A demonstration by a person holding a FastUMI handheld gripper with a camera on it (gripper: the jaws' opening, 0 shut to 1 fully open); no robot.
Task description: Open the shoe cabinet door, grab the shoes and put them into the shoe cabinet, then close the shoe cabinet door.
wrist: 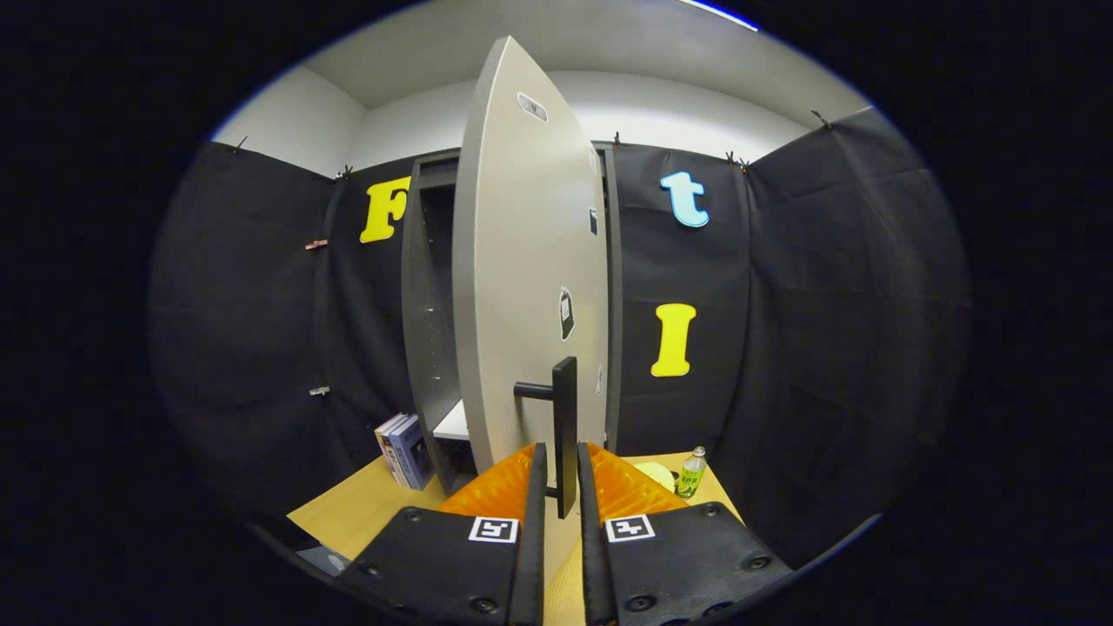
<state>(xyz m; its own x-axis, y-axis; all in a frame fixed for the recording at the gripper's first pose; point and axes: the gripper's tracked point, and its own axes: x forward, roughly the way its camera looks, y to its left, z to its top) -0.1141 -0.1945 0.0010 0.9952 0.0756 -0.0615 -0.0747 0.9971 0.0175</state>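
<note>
fingers (556, 461) seemingly clamped on handle (564, 426) | pale grey door (522, 287) ajar | cabinet (430, 322) dark inside

Smooth matt cabinet door (522, 287), matt handle (563, 426), wood-look floor (365, 509), plastic bottle (691, 474)

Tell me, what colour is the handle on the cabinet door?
Black bar handle, gripper view.

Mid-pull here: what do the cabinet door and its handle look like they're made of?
Cabinet door: probably laminated or painted board, a smooth matte light grey with a soft sheen and no grain. Handle: a dark matte bar, likely coated metal or plastic, can't tell which. The gripper has its fingers closed around its lower end.
</note>
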